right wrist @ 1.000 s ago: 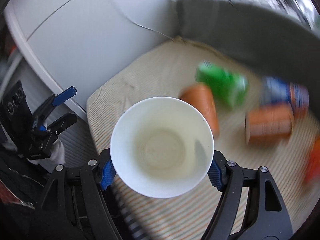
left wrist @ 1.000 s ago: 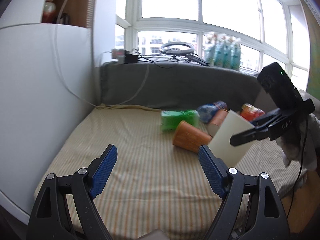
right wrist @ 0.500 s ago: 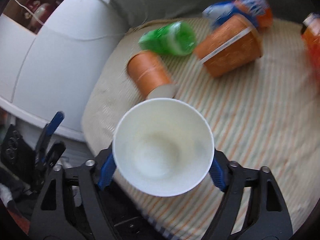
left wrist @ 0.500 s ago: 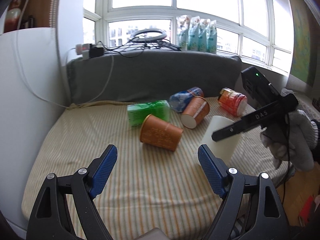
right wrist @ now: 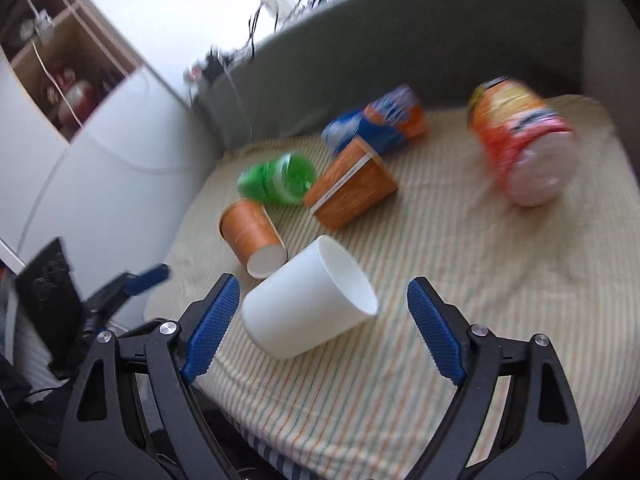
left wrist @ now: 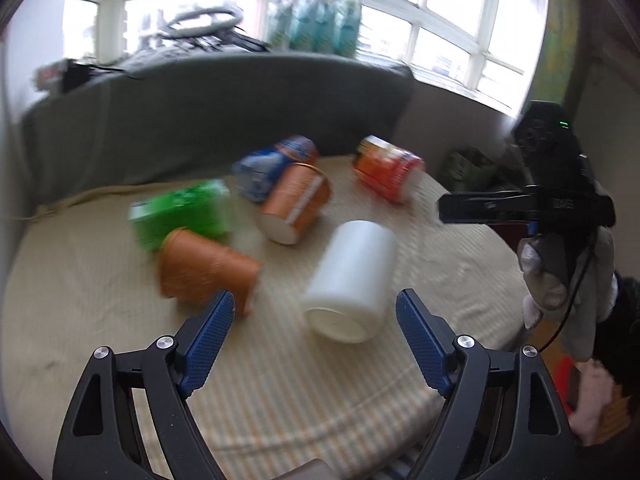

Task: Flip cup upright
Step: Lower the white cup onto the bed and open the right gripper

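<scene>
Striped bedding [right wrist: 460, 280] is carrying a white cup [right wrist: 308, 304] lying on its side between the right hand-held gripper [right wrist: 324, 328]'s spread fingers; the left hand-held gripper [left wrist: 310, 336] is gaping empty.

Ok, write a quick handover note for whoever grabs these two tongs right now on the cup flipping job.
Left tongs: open, empty, aimed at the white cup from its base end.
Right tongs: open, empty, the white cup lying between the fingers, untouched.
Cup: on its side on the striped cloth, mouth towards the window side, close to the small orange cup.
Done: nothing that shows; the cup is not upright.
Left: grip the white cup, turn it mouth up, set it down on the cloth and let go.
</scene>
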`<state>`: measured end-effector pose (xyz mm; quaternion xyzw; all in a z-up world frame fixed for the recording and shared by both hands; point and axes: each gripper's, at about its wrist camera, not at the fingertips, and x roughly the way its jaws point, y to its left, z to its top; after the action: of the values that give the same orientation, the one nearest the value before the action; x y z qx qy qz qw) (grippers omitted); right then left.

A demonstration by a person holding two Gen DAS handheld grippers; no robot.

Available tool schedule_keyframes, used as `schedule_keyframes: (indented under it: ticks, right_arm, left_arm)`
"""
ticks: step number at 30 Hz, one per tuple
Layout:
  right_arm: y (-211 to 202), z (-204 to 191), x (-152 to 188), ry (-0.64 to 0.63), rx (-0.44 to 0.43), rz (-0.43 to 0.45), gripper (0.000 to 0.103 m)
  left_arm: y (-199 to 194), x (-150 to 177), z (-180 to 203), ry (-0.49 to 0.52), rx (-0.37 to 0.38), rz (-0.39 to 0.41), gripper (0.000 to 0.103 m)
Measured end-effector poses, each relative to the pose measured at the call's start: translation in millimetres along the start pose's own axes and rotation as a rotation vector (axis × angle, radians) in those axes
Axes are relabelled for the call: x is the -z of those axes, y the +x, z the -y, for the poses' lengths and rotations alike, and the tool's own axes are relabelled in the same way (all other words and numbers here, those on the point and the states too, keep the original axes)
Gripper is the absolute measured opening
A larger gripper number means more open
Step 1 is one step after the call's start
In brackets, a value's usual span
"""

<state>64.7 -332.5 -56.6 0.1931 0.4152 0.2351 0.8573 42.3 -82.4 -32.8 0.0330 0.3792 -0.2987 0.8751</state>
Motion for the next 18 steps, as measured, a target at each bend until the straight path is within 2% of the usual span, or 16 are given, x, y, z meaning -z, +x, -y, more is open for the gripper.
schedule_keyframes:
  ticks: [4,8,14,18]
  right_arm:
    - [-37,4,10,0.008,0.037,0.115,0.088]
    - [-59,7,30,0.021,0.081,0.185,0.088]
    - [-78,19,55,0.066,0.186,0.214,0.088]
    - [-87,21,66,0.07,0.271,0.218,0.088]
  left_arm:
    - [22,-23,14,0.065,0.07,-0.104,0.083]
    - [45,-38,29,0.157,0.083,-0.217,0.083]
    - [81,-52,32,0.178,0.094,-0.363,0.083]
    - [100,-58,34,0.209,0.079,-0.431,0.083]
